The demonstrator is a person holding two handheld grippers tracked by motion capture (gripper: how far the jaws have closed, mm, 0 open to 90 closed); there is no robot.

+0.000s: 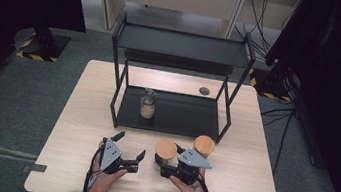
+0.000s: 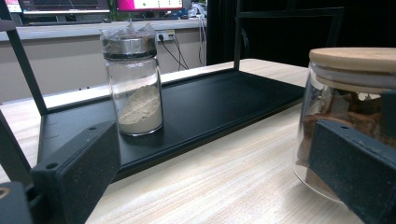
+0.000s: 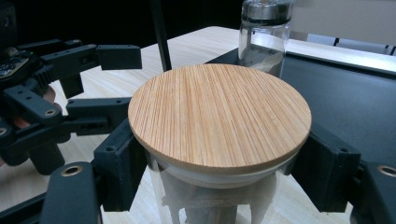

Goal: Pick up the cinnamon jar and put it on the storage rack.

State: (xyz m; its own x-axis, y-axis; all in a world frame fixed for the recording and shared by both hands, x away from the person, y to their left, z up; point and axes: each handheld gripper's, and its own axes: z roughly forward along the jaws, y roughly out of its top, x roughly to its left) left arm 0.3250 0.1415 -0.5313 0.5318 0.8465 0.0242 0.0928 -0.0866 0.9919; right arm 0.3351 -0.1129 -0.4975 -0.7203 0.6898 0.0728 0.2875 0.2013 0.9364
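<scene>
Between the right gripper's (image 3: 219, 163) jaws sits a wooden-lidded glass jar (image 3: 219, 119), clamped just beneath its lid.

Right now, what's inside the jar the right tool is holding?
The right tool grips a jar just under its wooden lid. Below the lid, something whitish shows through the glass. The lid hides the rest, so the contents cannot be identified.
</scene>
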